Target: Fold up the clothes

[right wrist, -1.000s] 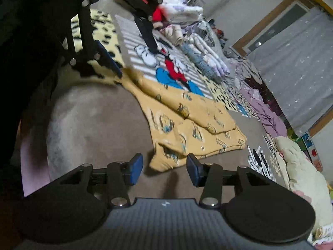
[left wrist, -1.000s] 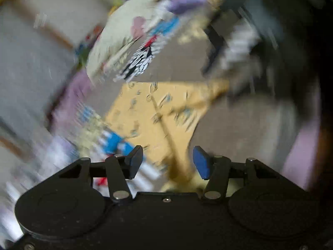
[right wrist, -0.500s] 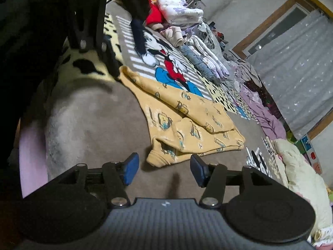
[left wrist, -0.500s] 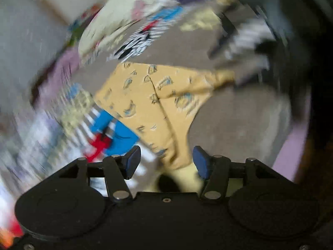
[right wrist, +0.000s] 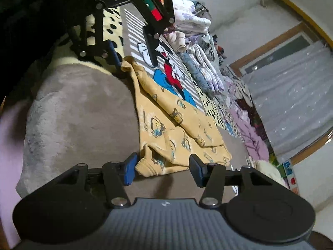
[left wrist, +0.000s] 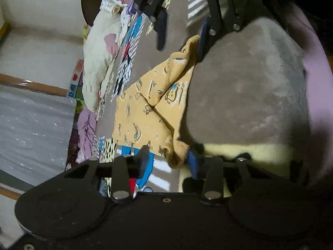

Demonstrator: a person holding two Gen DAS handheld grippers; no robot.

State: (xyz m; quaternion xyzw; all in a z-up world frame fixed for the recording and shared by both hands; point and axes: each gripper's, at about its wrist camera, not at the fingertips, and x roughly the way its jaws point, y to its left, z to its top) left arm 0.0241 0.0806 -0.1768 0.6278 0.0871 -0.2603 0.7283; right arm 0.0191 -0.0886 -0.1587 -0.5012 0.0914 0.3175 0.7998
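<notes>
Left wrist view: the left gripper [left wrist: 168, 159] sits low over one cuffed corner of the yellow garment [left wrist: 149, 106]; its jaws have just been closing and stand narrow, with the ribbed cuff between them; the blue pad on the right side touches the cloth, the other finger stands apart from it, so no grip yet
Right wrist view: the right gripper [right wrist: 162, 169] is at the opposite cuffed corner; its jaws have just been closing a little and stand fairly wide; the left pad is just beside the cuff, the right pad apart from it (nothing pinched)
Garment: yellow with small printed figures, partly folded over itself, lying flat on the grey plush blanket [right wrist: 83, 112] and reaching onto the striped cartoon blanket [right wrist: 174, 77]
Each gripper in the other's view: the right gripper at the garment's far tip [left wrist: 183, 35]; the left gripper likewise [right wrist: 133, 56]
Surroundings: a row of folded clothes [right wrist: 199, 66] beyond the cartoon blanket; a pale bundle [left wrist: 100, 58] near the wall; a grey curtain [right wrist: 295, 95]
</notes>
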